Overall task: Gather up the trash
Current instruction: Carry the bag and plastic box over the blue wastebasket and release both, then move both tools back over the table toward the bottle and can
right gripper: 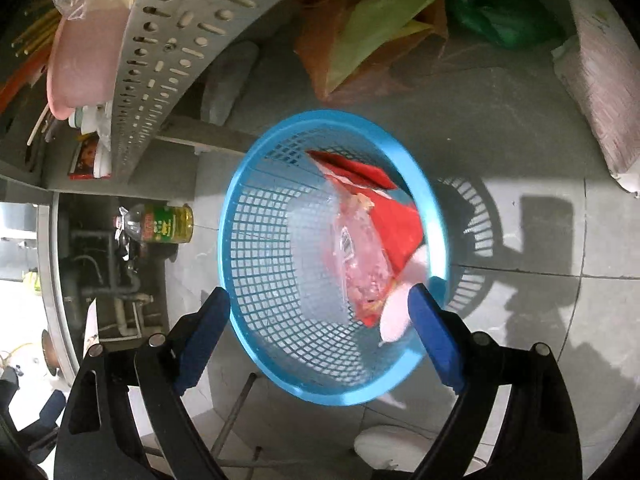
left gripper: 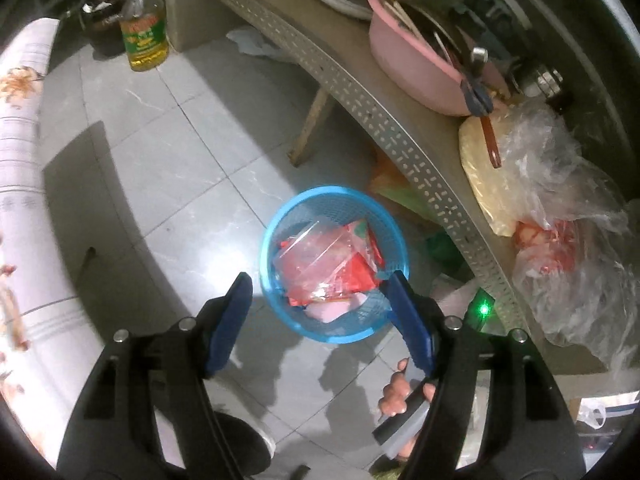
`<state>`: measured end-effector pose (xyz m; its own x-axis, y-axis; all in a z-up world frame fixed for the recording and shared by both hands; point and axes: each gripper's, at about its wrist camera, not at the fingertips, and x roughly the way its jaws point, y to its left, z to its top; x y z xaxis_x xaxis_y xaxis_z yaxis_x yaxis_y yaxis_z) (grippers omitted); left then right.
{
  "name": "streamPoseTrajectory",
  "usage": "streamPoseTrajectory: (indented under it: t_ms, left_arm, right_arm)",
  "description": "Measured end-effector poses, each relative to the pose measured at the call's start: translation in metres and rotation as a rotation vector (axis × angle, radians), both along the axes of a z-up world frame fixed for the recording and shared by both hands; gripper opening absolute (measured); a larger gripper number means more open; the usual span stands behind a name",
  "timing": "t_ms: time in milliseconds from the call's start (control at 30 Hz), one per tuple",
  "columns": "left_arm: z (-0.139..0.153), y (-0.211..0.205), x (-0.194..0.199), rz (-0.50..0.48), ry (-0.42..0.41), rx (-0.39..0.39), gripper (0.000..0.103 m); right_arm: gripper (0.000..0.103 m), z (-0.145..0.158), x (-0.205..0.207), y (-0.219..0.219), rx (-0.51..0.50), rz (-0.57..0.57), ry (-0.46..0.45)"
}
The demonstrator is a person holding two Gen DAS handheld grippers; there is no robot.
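A blue mesh basket (left gripper: 267, 240) stands on the grey tiled floor beside a shelf. It holds red wrappers (left gripper: 356, 272) and a clear plastic bag (left gripper: 308, 256). My left gripper (left gripper: 319, 280) hangs open above the basket's near side with nothing between its blue pads. The right wrist view shows the same basket (right gripper: 332, 117) close up, with a red wrapper (right gripper: 396, 224) and the clear bag (right gripper: 360, 268) lying against its right wall. My right gripper (right gripper: 318, 292) is open, and its fingers straddle the basket's near rim without pressing it. A hand (left gripper: 394, 394) shows below the left gripper.
A perforated metal shelf (left gripper: 384, 120) carries a pink basin (left gripper: 408, 72) and crumpled plastic bags (left gripper: 560, 200). An oil bottle (left gripper: 144, 36) stands on the floor at the back. Green and orange bags (right gripper: 380, 20) lie under the shelf. A patterned cloth edge (left gripper: 24, 160) runs along the left.
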<state>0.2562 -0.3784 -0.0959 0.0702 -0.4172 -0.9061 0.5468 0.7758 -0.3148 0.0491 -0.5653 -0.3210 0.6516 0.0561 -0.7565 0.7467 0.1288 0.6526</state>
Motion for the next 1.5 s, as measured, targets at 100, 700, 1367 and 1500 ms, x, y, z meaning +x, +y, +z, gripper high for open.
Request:
streamPoseTrajectory:
  t_ms: [100,700,1367,1500]
  left_arm:
    - [0.019,0.018,-0.007,0.000,-0.022,-0.029,0.066]
    - [0.119,0.186,-0.096,0.013,-0.237,-0.207,0.076]
    - [0.144,0.437,-0.185,0.362,-0.487,-0.193,0.083]
    - [0.134,0.467,-0.193,0.429,-0.493,-0.164,0.083]
  right_arm:
    - [0.088,0.005,-0.008,0.003,-0.008,0.007,-0.007]
    - [0.095,0.146,-0.037,0.118,-0.360,0.382,-0.049]
    - [0.096,0.281,0.012,0.260,-0.558,0.819,-0.315]
    - [0.096,0.300,0.029,0.296,-0.560,0.942,-0.388]
